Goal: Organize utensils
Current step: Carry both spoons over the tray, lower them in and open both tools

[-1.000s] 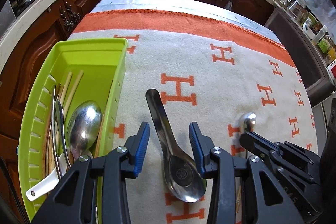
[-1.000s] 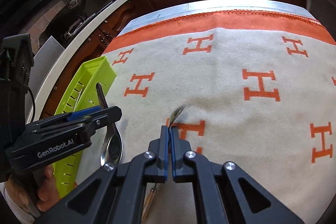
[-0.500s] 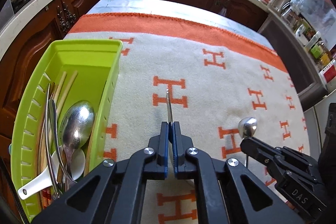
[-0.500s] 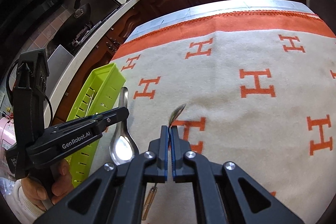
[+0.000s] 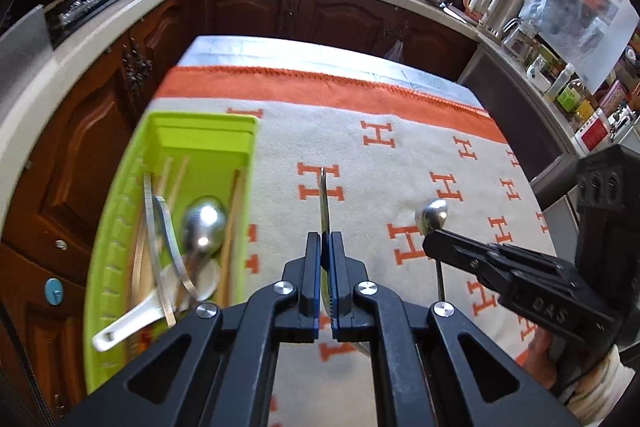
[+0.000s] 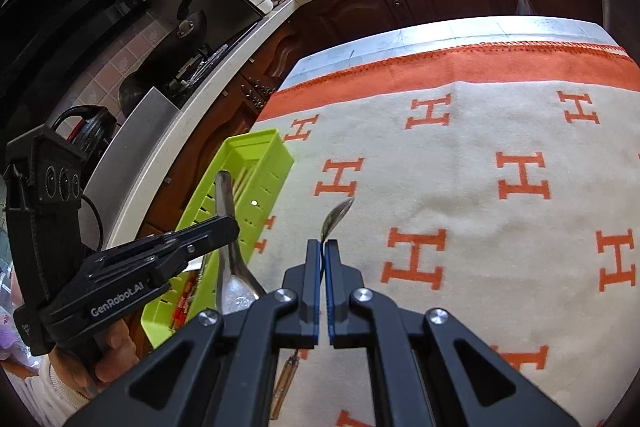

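Two grippers share our view, one per hand, and each has its jaws pressed tight on a single utensil. Our left gripper (image 5: 325,247) clamps a steel soup spoon (image 5: 323,199) seen edge-on in the left wrist view, its handle pointing forward above the blanket; from the right wrist view the same spoon (image 6: 230,267) shows its bowl low and its handle rising past the black jaws. Our right gripper (image 6: 322,255) pinches a second, slimmer metal spoon (image 6: 336,217), whose bowl sticks out ahead of the fingertips; a wooden-looking handle end shows beneath the gripper body, though we cannot tell whether it belongs to that spoon. Both held spoons are lifted off the cloth.

One lime-green utensil tray (image 5: 120,227) sits at the left edge of the worktop, on the cream blanket (image 5: 400,187) with orange H marks and one orange border band. Inside the tray we count one large steel spoon (image 5: 202,223), one white ceramic spoon (image 5: 132,323), at least two pale chopsticks (image 5: 176,175) and a couple of thin metal handles; the pile overlaps, so an exact tally is beyond us. Dark wooden cabinets (image 5: 248,11) ring the far side.
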`<state>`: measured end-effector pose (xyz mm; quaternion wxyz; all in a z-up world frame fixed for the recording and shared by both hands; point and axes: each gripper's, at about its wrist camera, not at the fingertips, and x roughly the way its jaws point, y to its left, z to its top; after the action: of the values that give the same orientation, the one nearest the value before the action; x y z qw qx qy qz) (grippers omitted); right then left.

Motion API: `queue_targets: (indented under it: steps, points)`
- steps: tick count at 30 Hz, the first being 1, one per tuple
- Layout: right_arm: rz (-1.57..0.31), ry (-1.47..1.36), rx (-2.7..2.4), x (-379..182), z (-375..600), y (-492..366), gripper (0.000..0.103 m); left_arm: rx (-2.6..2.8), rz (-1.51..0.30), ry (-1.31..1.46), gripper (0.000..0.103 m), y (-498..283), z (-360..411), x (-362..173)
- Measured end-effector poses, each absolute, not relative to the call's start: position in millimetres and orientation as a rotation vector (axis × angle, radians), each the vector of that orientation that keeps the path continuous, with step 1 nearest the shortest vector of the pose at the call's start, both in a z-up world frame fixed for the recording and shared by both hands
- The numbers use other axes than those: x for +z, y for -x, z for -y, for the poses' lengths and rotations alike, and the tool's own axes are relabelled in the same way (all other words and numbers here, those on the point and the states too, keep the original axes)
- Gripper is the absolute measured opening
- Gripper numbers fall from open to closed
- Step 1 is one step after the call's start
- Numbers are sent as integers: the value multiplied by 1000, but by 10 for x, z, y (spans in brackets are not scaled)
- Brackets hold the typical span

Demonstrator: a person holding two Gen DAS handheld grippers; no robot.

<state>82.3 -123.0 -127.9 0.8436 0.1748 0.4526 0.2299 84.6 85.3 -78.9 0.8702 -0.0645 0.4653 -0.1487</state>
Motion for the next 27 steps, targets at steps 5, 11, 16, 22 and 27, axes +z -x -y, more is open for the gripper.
queue_targets:
  steps: [5,11,16,22,27]
  points:
    - [-959,-343,568,-1069,838,-839,2,-237,-929,83,1,-620,-1326,-435]
    - [-972,-306,651,-912,216,-882,2,-146,-935,14,1,-522,-1723,-405]
    - [-995,-271,665,-935,-168,-969,2,-125,-976,-55,2,-535,-1780,-630]
    - [-1062,-240,627,-1087,-301,-1044,10,-101,-974,-26,27,-599,-1814,-726]
    - [-1056,-243,601,-1069,-173,-1008,10,-118,-932,10,51,-576,-1759,-643]
